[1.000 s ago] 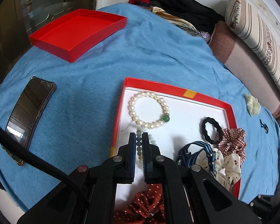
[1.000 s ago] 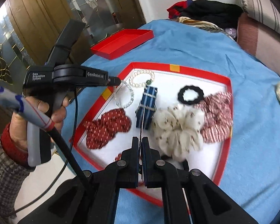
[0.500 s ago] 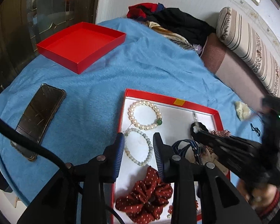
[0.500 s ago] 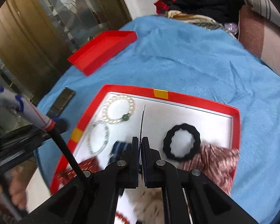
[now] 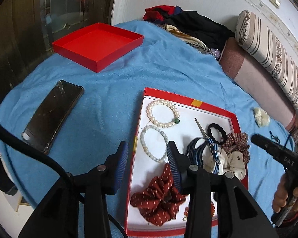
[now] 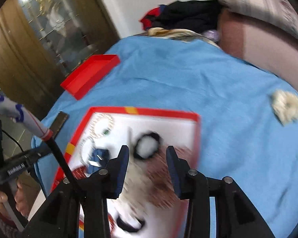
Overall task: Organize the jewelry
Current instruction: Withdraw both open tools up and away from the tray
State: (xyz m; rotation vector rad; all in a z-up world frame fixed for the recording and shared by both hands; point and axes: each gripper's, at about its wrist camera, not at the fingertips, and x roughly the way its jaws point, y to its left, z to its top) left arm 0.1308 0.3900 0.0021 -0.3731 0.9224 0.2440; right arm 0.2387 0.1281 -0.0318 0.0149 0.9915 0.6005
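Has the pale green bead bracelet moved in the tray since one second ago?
No. The bracelet lies just below the pearl bracelet, near the tray's left wall, as before; only the left gripper let go.

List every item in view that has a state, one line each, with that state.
Left claw: jaws opening, nothing between them.
Right claw: jaws opening, nothing held.
Red box: open, holding jewelry and scrunchies.
Red lid: off, lying empty on the blue blanket.
Pearl bracelet: flat in the box.
Pale bead bracelet: flat in the box.
Hair clip: lying in the box.
Phone: screen dark.
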